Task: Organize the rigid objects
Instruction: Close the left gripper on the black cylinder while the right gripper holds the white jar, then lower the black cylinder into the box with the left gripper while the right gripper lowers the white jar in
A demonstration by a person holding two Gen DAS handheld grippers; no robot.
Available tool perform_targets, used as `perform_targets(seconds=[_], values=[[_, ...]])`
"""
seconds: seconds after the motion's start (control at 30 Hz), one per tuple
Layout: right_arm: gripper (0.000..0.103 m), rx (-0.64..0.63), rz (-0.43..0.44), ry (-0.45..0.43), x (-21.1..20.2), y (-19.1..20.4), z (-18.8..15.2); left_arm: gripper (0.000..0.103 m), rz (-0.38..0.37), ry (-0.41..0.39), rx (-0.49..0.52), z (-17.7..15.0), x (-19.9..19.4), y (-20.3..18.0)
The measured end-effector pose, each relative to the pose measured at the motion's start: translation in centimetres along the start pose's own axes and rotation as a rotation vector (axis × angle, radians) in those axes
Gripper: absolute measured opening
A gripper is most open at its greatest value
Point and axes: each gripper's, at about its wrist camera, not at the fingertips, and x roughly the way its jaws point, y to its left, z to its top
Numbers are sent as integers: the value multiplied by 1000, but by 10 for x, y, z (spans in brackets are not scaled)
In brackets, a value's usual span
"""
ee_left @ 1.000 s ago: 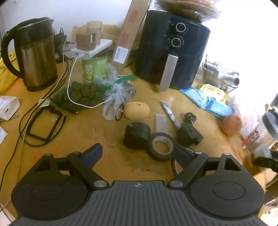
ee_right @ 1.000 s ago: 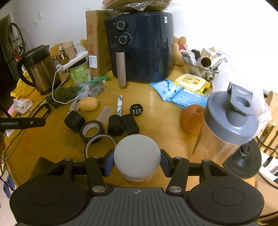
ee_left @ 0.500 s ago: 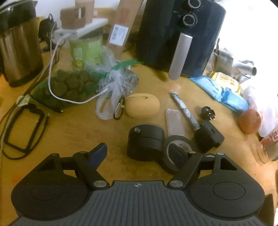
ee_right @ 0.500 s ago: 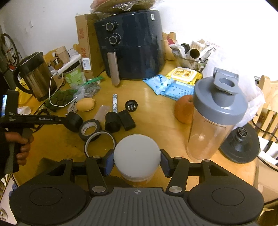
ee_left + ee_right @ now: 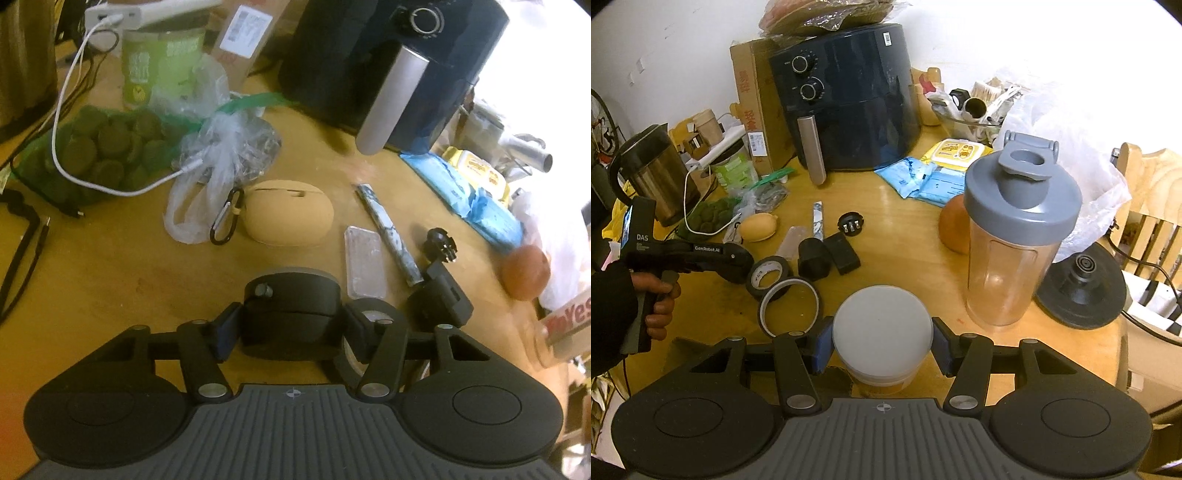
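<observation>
Closing around a black cylindrical object (image 5: 291, 314), the left gripper (image 5: 290, 326) is seen with its blue-lined pads at the object's two sides; whether they already press on it cannot be told. The object stands on the wooden table (image 5: 110, 280), touching a roll of black tape (image 5: 373, 321) at its right. Just beyond lie a clear flat case (image 5: 365, 262), a marbled stick (image 5: 389, 234) and a black adapter block (image 5: 441, 301). A yellow pouch with a carabiner (image 5: 290, 214) is set farther back, before a dark air fryer (image 5: 388, 66).

The right gripper (image 5: 881, 345) is clamped on a white-lidded jar (image 5: 881, 325), held by its sides. Near it, a shaker bottle with a grey lid (image 5: 1015, 236) stands upright, with an orange fruit (image 5: 955, 230) behind. The person's hand (image 5: 659, 301) is seen at the left.
</observation>
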Motion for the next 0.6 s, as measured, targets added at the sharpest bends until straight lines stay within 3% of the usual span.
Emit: perform_targets(seconds=[0.6], values=[[57, -4, 20, 3, 0, 4, -1, 56, 29, -12, 60, -11, -49, -26]])
